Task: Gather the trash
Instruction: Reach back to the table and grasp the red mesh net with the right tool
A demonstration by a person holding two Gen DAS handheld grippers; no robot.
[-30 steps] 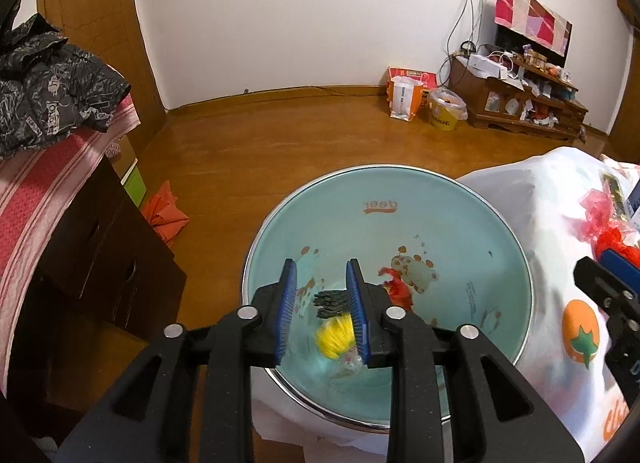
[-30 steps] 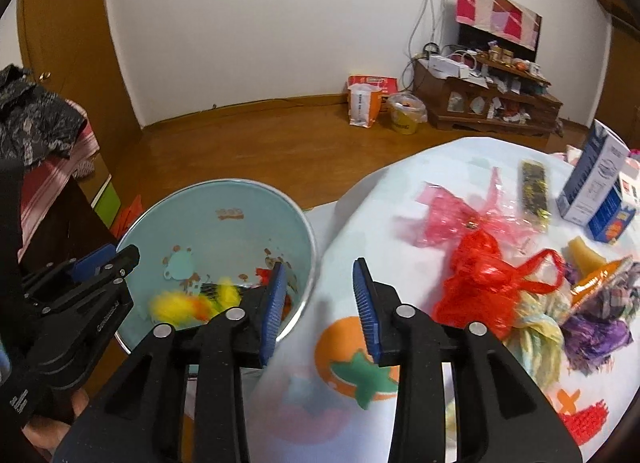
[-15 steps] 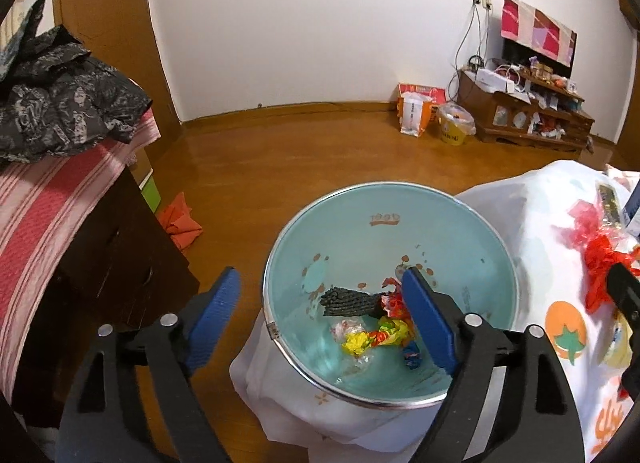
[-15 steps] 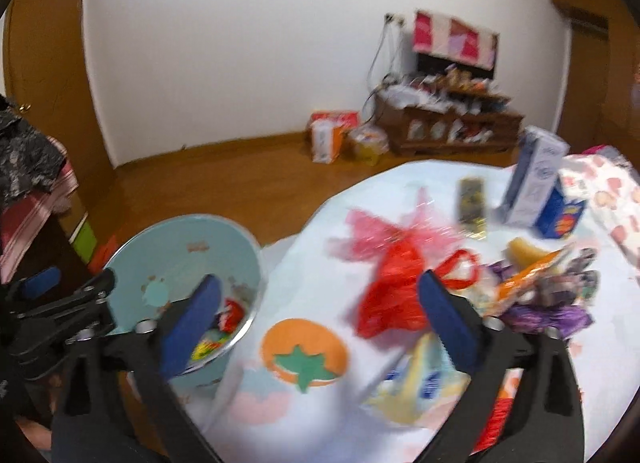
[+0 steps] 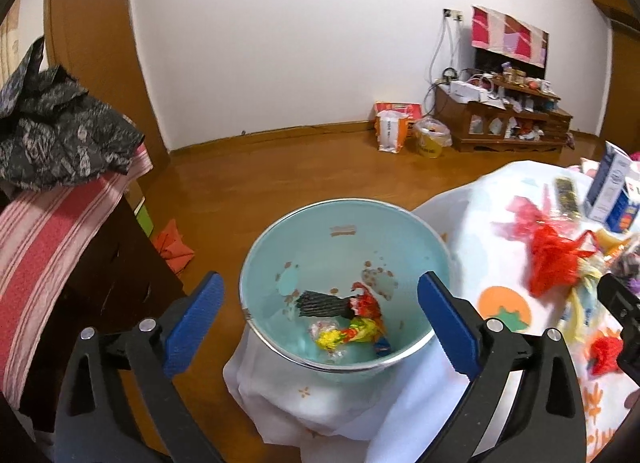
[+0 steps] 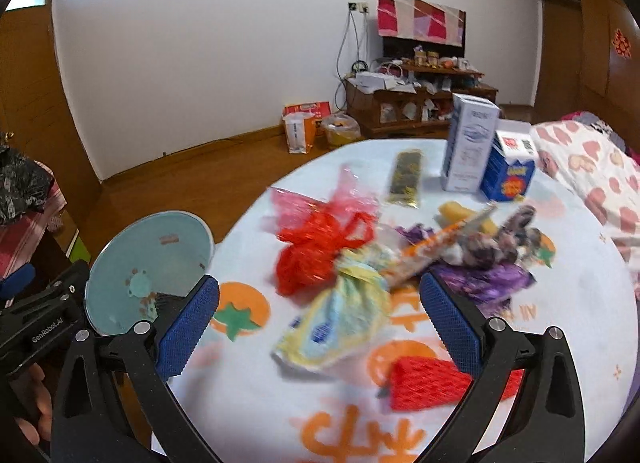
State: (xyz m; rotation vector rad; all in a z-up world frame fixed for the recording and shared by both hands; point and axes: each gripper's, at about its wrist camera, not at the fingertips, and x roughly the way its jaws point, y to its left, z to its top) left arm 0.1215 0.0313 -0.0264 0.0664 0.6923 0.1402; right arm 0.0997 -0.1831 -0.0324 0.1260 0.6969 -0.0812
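Left tongs released and empty above pale blue bin, wrappers at its bottom, right tongs released over blurred, possibly plastic, trash pile on worktop.

Left gripper jaws spread wide, nothing between the blue pads. Right gripper also wide apart, holding nothing. Bare fingers visible at right-wrist view's lower-left edge, beside left gripper's body.

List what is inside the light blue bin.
In the bin lie a black ridged piece, a red wrapper, a yellow wrapper and a small blue scrap. Anything beneath that pile, or behind the near rim, is hidden.
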